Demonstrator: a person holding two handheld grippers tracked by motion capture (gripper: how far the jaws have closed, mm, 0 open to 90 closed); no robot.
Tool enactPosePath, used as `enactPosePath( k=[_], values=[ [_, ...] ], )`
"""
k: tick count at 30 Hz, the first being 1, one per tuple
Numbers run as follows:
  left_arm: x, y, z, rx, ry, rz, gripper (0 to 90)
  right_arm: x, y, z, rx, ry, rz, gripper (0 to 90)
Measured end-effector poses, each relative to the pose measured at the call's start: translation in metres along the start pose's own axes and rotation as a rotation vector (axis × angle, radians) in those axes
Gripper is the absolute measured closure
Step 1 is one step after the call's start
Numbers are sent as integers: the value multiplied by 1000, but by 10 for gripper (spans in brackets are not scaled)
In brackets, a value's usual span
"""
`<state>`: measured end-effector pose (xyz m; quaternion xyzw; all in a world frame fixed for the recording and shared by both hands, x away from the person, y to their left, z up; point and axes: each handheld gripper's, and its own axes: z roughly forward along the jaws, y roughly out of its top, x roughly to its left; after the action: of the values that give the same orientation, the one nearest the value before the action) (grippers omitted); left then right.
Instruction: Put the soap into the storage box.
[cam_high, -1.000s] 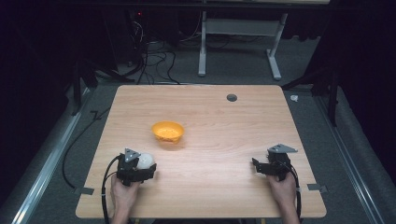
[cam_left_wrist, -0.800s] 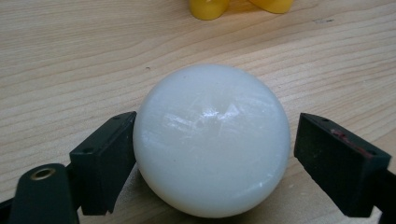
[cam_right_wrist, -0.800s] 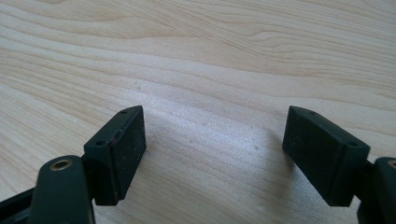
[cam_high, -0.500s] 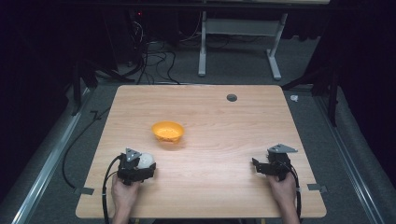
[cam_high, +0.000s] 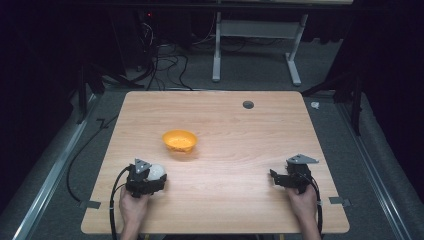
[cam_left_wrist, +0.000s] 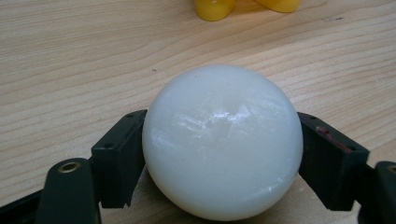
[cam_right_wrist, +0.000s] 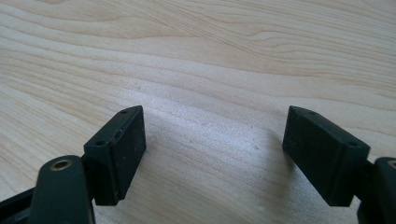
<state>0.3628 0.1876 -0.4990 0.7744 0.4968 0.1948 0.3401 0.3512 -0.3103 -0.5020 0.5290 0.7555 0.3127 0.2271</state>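
A glossy white ball (cam_left_wrist: 222, 142), smooth and faintly translucent with soft highlights across its face, sits clamped between the two black jaws of the left gripper (cam_high: 149, 176), its sides pressed against both pads (cam_left_wrist: 119, 156) in the left gripper view. From the high view, the ball (cam_high: 156, 171) lies near the table's (cam_high: 225, 125) front-left corner, at roughly the 7 o'clock position of the light wood top, with the person's left hand (cam_high: 133, 206) wrapped around the gripper body just behind it. An orange bowl (cam_high: 179, 141) stands apart from the ball, toward 1 o'clock from it, near the middle of the table; its yellow-orange base (cam_left_wrist: 215, 8) shows at the top edge of the left gripper view. At about 5 o'clock on the table, well apart from the ball, the right gripper (cam_high: 285, 179) rests in the right hand (cam_high: 303, 202), its jaws spread wide over bare wood grain with nothing between them. A small dark round hole (cam_high: 248, 104) marks the tabletop toward the far edge.
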Motion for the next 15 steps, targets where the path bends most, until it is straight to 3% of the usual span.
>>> enactPosePath(
  k=[15],
  values=[
    [2, 2, -10, -18, -29, 2, 239, 0, 0, 0, 0, 0, -1, 223]
  ],
)
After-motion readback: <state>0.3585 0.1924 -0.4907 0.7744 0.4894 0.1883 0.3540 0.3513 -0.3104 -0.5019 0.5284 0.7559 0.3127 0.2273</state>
